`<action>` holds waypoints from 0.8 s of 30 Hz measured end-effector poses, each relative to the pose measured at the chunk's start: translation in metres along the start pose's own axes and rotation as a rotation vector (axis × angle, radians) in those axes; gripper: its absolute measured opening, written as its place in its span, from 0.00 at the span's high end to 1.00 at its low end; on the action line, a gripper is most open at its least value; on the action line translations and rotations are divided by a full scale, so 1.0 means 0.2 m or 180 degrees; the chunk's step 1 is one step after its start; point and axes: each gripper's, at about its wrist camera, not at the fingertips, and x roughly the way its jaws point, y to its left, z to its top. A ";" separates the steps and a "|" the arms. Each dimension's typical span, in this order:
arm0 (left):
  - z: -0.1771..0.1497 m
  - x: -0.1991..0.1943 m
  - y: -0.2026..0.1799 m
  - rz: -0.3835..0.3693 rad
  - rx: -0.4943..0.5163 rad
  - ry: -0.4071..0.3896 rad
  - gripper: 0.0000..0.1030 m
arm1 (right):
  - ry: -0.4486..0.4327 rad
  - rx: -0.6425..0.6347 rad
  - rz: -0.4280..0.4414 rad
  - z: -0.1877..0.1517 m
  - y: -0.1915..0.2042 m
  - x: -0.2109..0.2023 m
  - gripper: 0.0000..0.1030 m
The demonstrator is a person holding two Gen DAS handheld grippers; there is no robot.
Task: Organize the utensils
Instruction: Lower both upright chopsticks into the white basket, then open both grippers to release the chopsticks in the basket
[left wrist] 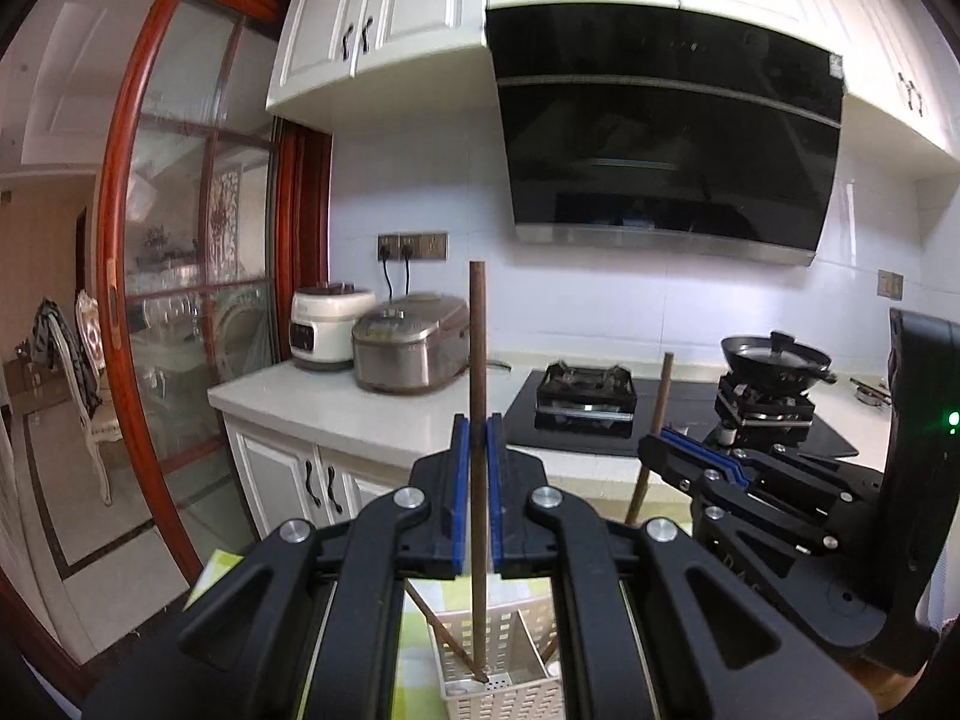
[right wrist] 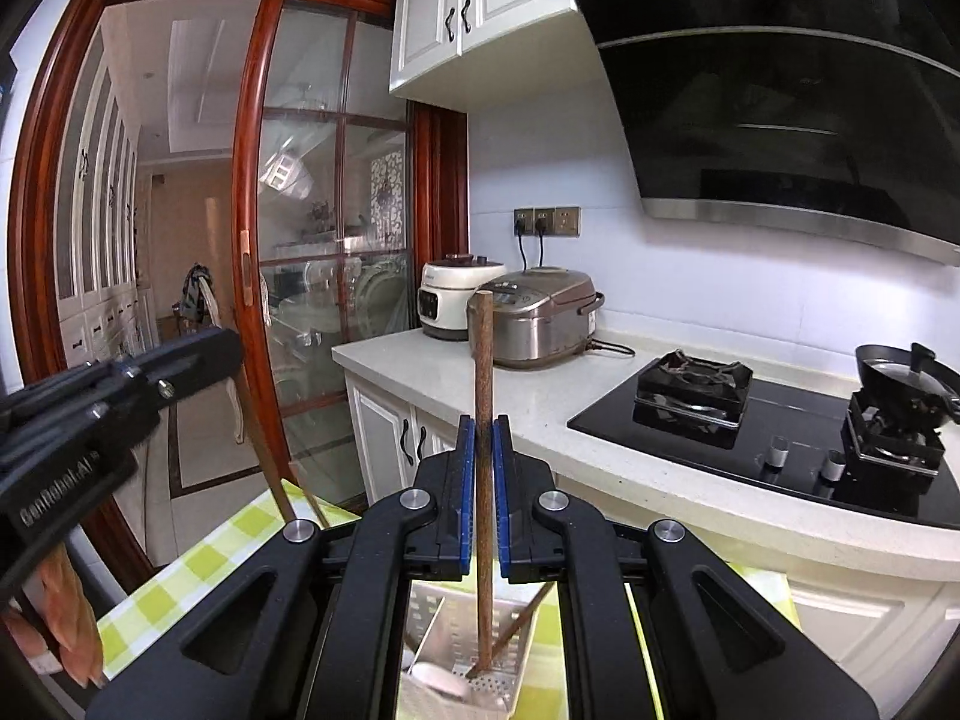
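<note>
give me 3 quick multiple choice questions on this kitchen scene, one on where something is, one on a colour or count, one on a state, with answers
1. Where does the black pan sit?
A. on a stove burner
B. beside the rice cookers
C. in the white basket

2. What colour are the pads of the right tool?
A. red
B. blue
C. white

3. What is the state of the left tool?
A. wide open, holding nothing
B. shut on a spoon
C. shut on a brown chopstick

Answers:
1. A, the pan rests on the burner grate, far from the two rice cookers by the wall.
2. B, blue strips line both inner faces.
3. C, its pads clamp the upright chopstick, whose lower tip reaches the white basket.
</note>
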 end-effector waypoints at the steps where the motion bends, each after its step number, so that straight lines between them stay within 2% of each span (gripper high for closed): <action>1: -0.02 0.04 0.00 -0.0016 -0.0019 0.0061 0.95 | 0.0048 -0.0003 0.0012 -0.02 0.00 0.05 0.94; 12: -0.37 0.35 0.08 -0.0071 -0.0218 0.0646 0.94 | 0.0770 0.0048 0.0052 -0.30 -0.01 0.39 0.94; 19: -0.47 0.36 0.15 0.0024 -0.0271 0.0698 0.92 | 0.0854 0.0237 0.0044 -0.36 -0.06 0.44 0.91; 23: -0.50 0.30 0.18 0.0082 -0.0308 0.0653 0.69 | 0.0830 0.0206 -0.0016 -0.36 -0.06 0.40 0.85; 24: -0.50 0.27 0.19 0.0107 -0.0324 0.0628 0.64 | 0.0814 0.0200 -0.0045 -0.36 -0.07 0.39 0.73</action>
